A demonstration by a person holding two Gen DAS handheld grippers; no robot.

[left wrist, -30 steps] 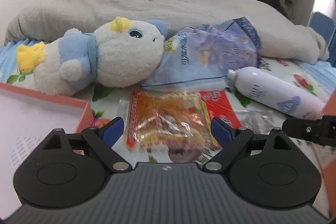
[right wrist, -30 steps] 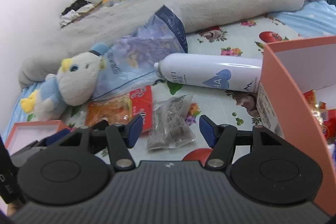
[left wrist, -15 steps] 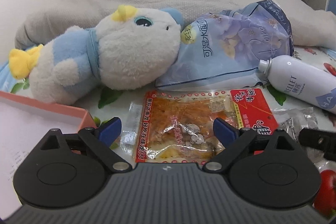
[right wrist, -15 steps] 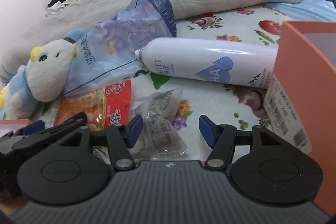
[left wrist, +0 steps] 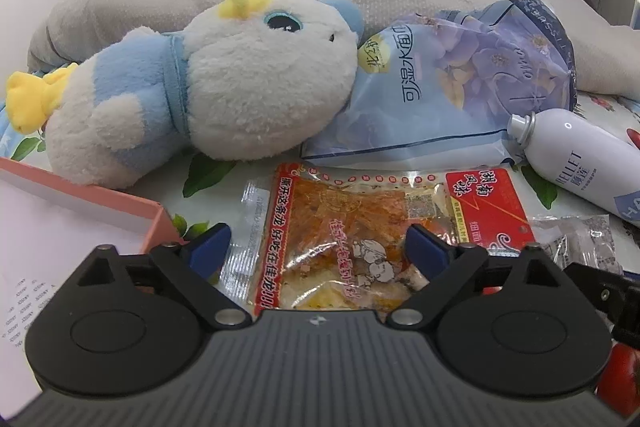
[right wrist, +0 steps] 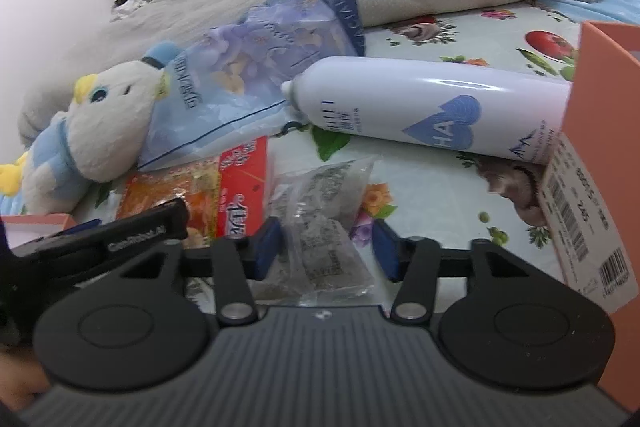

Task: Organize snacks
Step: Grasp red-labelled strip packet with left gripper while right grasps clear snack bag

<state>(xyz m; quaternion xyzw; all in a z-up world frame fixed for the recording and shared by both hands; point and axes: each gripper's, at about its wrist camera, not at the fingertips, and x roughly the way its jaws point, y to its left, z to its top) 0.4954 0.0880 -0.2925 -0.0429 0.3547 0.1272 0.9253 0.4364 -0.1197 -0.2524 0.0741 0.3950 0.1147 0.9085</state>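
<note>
Bed with fruit-and-flower sheet (left wrist: 208,171), seen from two handheld grippers, both low over scattered snacks.

Landmark: white spray bottle (right wrist: 424,107) lying on its side mid-sheet.

Left of the bottle's nozzle, flat on the sheet: red and orange spicy snack packet (left wrist: 372,235). Left gripper (left wrist: 316,251) low over it, jaws spread wide and closing slightly, blue pads either side of the packet's near half, not visibly pressing; nothing gripped.

Just below the bottle, nearer the cameras: small clear packet of dark snack (right wrist: 320,227), right beside the red packet. Right gripper (right wrist: 326,251) straddling it, jaws closing; left pad at the wrapper's edge, right pad apart from it with bare sheet showing between. Not yet clamped.

Behind the bottle's nozzle: pale blue facial-tissue pack (right wrist: 256,67) and a white and blue plush toy (left wrist: 208,87). At the bottle's base end: wall of an orange box (right wrist: 600,147) with a barcode label. Far left of the bottle: corner of a second orange tray (left wrist: 80,203).

Step in hand, judged: double pick-up, one packet per gripper. Next likely needed: full squeeze on each thin crinkly wrapper, then lift and carry, presumably to the orange box. Risk: slippery film sliding out of the pads.
</note>
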